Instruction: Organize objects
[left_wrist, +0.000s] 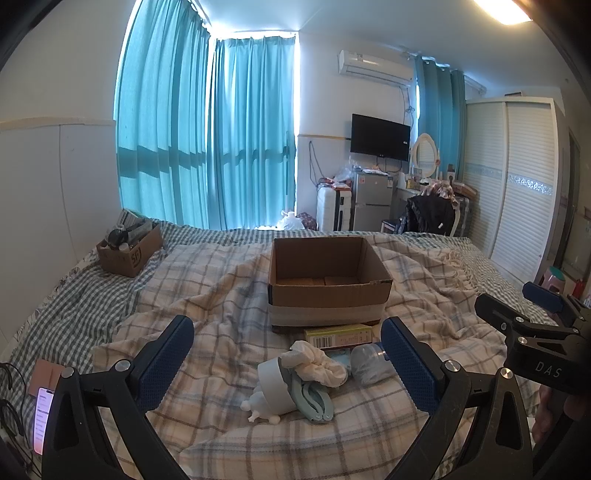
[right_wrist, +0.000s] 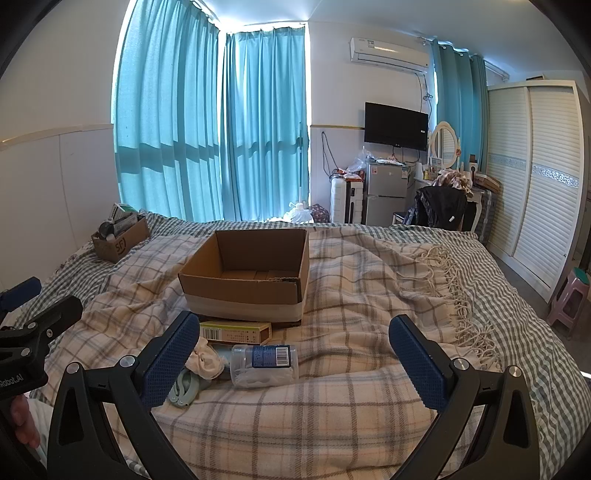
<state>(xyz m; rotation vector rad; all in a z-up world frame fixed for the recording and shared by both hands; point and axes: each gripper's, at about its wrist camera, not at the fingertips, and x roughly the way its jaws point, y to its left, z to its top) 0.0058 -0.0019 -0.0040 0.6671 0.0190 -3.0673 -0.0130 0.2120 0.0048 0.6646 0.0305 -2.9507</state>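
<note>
Both grippers hover over the bed w/ jaws spread wide, nothing held: left gripper (left_wrist: 287, 363), right gripper (right_wrist: 295, 354). Pile on blanket (right_wrist: 351, 398) just below: white cup (left_wrist: 271, 382), clip (left_wrist: 314, 400), cloth (left_wrist: 319, 363), clear jar (right_wrist: 264, 365), yellow carton (right_wrist: 236, 332) touching box (right_wrist: 251, 273) front. Box open.

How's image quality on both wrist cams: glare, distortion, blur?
Left wrist view: ceiling light blows out the top right corner; fisheye bends the curtains and darkens the corners; cardboard box and left gripper sharp. Right wrist view: backlit curtains glow bright at the seams, no lamp glare; same barrel distortion; clear bottle label readable as a barcode, right gripper sharp.
</note>
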